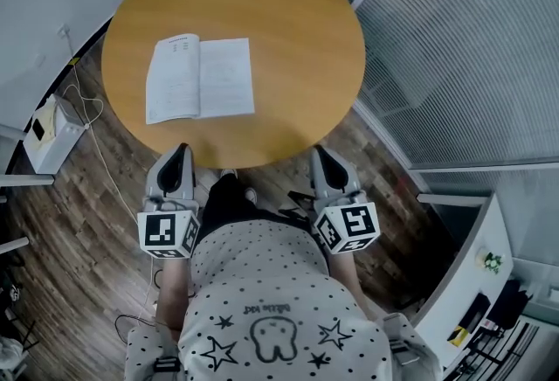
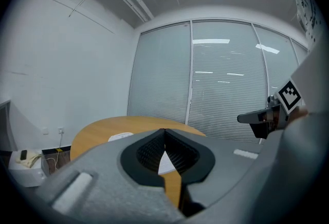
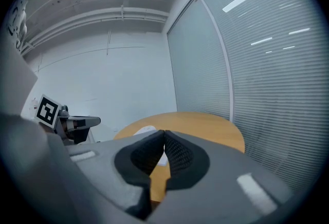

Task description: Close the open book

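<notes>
An open book (image 1: pixel 200 78) with white printed pages lies flat on the left half of the round wooden table (image 1: pixel 297 38). My left gripper (image 1: pixel 180 148) is shut and empty, just off the table's near edge, below the book. The right gripper (image 1: pixel 321 152) is also shut and empty, at the near edge further right. In the left gripper view the jaws (image 2: pixel 164 131) meet tip to tip, with the book (image 2: pixel 121 136) a pale sliver on the tabletop ahead. The right gripper view shows closed jaws (image 3: pixel 164 132) and the book (image 3: pixel 145 129) beyond them.
A person in a dotted shirt (image 1: pixel 262 301) stands at the table's near side. Glass walls with blinds (image 1: pixel 463 47) run along the right. A white box with cables (image 1: pixel 48 130) sits on the wood floor at left. A white counter (image 1: pixel 476 283) stands at lower right.
</notes>
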Demonstrator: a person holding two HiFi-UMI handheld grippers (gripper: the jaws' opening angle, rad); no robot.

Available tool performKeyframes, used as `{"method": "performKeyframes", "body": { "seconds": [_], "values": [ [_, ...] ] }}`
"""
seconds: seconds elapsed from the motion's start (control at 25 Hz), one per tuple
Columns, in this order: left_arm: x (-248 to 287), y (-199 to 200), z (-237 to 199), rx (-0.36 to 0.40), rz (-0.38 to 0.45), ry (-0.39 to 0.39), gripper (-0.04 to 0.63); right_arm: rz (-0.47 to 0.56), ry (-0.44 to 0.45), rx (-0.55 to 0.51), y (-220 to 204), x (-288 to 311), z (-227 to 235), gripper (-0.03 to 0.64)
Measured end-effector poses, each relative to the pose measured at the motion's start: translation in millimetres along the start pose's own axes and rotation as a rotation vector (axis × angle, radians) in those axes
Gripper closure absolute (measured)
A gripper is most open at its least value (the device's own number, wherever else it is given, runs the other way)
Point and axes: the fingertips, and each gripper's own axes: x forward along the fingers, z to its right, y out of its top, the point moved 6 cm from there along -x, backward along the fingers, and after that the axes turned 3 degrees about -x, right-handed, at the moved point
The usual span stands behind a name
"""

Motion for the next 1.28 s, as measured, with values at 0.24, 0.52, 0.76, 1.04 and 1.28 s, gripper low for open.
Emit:
{"method": "performKeyframes", "body": {
  "seconds": [0.24,0.52,0.76,1.04,1.28],
  "values": [
    [21,8,-20,-0.01,0.009,-0.001,0.584,-0.004,-0.016,-0.002,10,24,2,0.612],
    [45,26,-62,-0.018,0.006,0.015,0.584,0.007,0.001,-0.011,38,69,-11,0.612],
    [65,37,-81,-0.029,0.009,0.007,0.584,0.001,-0.011,-0.015,51,93,-9,0.612],
    [77,23,-97,-0.07,-0.03,-0.01,0.584,-0.04,-0.034,0.003,40,109,-10,0.612],
    [85,18,-97,-0.093,-0.056,-0.042,0.584,-0.075,-0.035,0.005,37,121,-10,0.612]
  ]
}}
